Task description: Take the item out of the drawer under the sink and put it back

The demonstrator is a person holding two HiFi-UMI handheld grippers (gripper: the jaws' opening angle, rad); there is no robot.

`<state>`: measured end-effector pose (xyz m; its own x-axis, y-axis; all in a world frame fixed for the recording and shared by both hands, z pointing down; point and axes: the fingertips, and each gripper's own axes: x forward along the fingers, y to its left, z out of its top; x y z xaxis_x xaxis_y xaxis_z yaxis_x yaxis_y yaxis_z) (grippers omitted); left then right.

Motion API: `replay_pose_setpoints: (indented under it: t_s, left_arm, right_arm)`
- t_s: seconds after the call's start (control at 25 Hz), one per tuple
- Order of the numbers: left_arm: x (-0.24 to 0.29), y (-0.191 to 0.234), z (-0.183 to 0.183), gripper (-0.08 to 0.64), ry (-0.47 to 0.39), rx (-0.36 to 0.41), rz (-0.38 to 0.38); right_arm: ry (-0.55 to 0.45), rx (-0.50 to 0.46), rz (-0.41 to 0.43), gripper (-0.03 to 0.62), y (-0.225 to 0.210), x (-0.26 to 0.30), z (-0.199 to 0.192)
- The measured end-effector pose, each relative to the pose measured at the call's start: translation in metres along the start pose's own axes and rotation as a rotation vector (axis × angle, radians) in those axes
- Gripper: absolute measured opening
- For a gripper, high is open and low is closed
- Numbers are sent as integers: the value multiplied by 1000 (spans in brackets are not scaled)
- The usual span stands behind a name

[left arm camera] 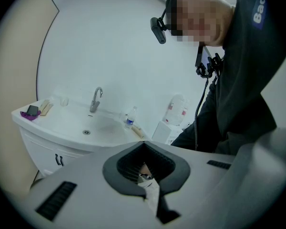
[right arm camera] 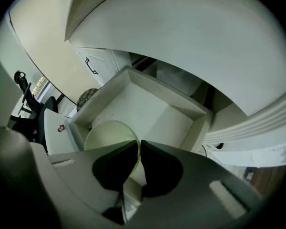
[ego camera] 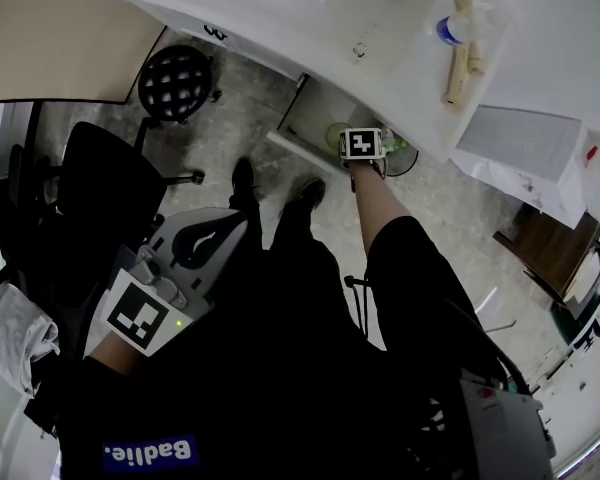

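Note:
My right gripper (ego camera: 352, 140) reaches down to the open white drawer (ego camera: 302, 154) below the sink (ego camera: 310, 18). In the right gripper view it (right arm camera: 137, 149) is shut on the rim of a pale green round plate (right arm camera: 109, 132), which hangs tilted over the drawer (right arm camera: 148, 104). Only a green sliver of the plate (ego camera: 336, 134) shows in the head view. My left gripper (ego camera: 208, 240) stays low by the person's body, far from the drawer. Its jaws (left arm camera: 145, 185) are shut with nothing held, pointing toward the sink (left arm camera: 71, 128).
Wooden sticks (ego camera: 460, 63) and a small bottle (ego camera: 448, 30) lie on the sink's counter. A round black stool (ego camera: 175, 80) and a black office chair (ego camera: 100, 183) stand to the left. A white box (ego camera: 525, 138) sits right of the sink. Closed cabinet doors (right arm camera: 97, 63) flank the drawer.

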<state>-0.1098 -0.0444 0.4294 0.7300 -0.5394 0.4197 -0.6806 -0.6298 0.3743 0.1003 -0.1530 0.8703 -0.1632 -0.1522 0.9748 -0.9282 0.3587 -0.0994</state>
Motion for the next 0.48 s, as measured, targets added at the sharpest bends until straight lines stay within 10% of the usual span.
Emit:
replay_pose_setpoints:
  t_s: [0.48]
  left_arm:
    - [5, -9, -1, 5, 7, 14, -23]
  right_arm:
    - [-58, 75, 31, 104, -4, -8, -3]
